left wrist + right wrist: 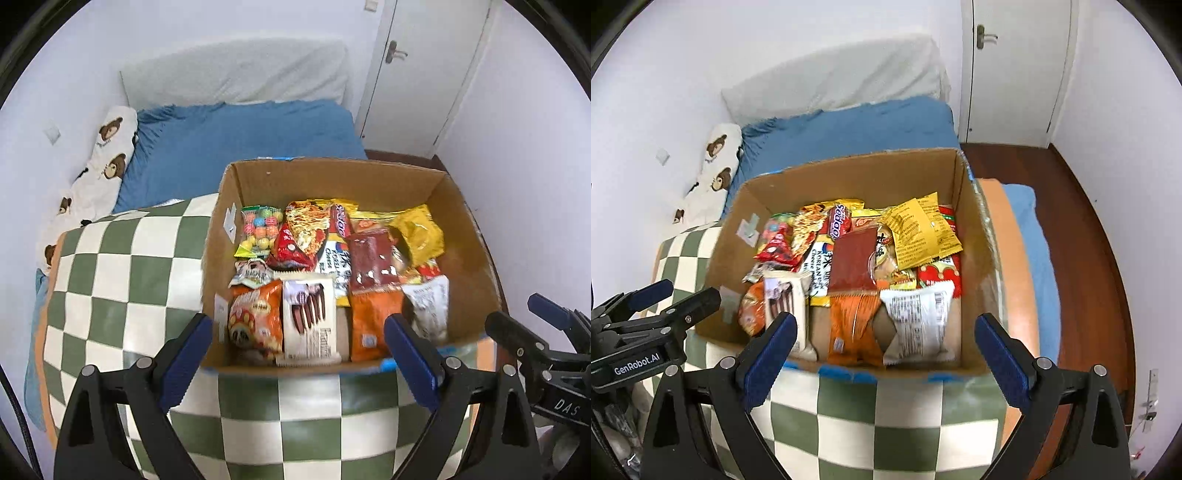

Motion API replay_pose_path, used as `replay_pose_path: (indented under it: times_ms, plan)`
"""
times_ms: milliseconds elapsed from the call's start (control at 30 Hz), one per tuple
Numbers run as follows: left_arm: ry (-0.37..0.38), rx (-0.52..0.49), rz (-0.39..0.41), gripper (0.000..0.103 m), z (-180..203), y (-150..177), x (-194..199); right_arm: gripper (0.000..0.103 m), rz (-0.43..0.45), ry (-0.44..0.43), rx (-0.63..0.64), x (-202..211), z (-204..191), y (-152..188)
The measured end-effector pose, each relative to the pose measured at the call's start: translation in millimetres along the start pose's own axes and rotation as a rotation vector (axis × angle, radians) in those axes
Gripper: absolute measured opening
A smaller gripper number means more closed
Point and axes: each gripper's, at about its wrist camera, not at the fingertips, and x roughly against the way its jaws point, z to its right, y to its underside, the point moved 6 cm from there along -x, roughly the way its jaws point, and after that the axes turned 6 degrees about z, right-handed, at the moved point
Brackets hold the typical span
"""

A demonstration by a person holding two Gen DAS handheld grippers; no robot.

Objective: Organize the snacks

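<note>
A: Snack packets (857, 266) – where are they?
B: Piled inside the open brown cardboard box (849, 177) on the green-and-cream checkered blanket (908, 421).
A: The tools?
B: Left gripper (299, 343) and right gripper (882, 343) both spread wide, empty, above the box's near edge.

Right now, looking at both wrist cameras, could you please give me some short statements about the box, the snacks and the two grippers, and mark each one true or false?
1. The cardboard box stands on a green and white checkered cloth. True.
2. The left gripper is closed on a snack. False: its jaws are open and nothing is between them.
3. Yellow packets lie near the far right corner of the box. True.
4. The box is empty. False: many snack packets fill it, among them an orange packet and a white packet at the near wall.
5. The right gripper holds the white packet. False: its jaws are open and hold nothing.
</note>
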Motion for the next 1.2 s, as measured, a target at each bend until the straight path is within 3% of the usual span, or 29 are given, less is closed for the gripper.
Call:
replay_pose_path:
  times_ms: [400,767,1200]
  plan:
    - [0.025,0.003,0.113,0.095,10,40,100,0.099,0.159,0.011,-0.001,119,-5,38]
    - [-0.026,-0.061,0.212,0.095,14,64,182,0.099,0.273,-0.013,0.016,224,-23,67]
    - [-0.033,-0.066,0.263,0.095,17,71,230,0.099,0.338,-0.003,0.041,284,-33,80]
